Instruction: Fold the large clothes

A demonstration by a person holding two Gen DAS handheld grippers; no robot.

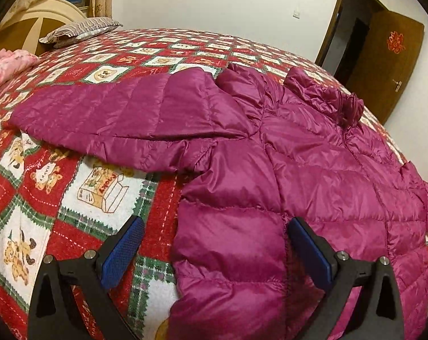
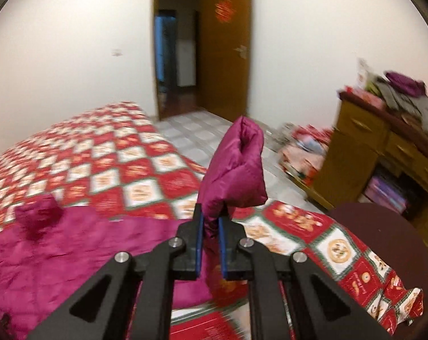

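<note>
A magenta quilted down jacket lies spread on the bed, one sleeve stretched to the left. My left gripper is open, its blue pads on either side of the jacket's lower left edge, just above it. In the right wrist view my right gripper is shut on the jacket's other sleeve cuff, which stands up above the fingers. The rest of the jacket lies on the bed at the lower left of that view.
The bed has a red, white and green patterned cover. A pillow and pink cloth lie at its head. A round dark stool, a cluttered wooden desk and an open door are to the right.
</note>
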